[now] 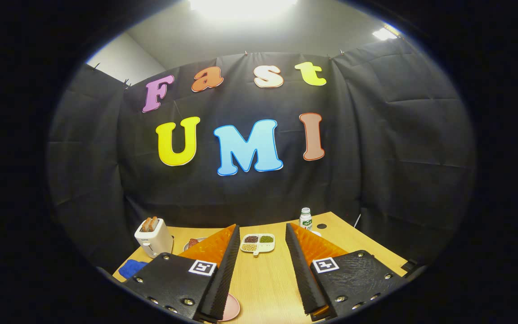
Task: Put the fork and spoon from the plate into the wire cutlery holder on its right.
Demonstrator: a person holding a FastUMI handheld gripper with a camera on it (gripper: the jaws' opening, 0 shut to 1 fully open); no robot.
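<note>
Wooden table (268,279) lies below the level-held gripper (262,234); its fingers spread wide, empty, framing a divided dish (257,243).

Light wooden table (265,279) with a small dark round hole (321,226) near its far edge. On it: white toaster (153,237) with bread slices in the slots, far side; blue cloth (131,268) just in front of the toaster; small dish (194,243) beside the toaster, contents unclear; white four-part tray (257,243) of beans and grains, mid-table; white bottle with green label (305,219) further back; pink plate (231,308), edge only, at the near side.
</note>
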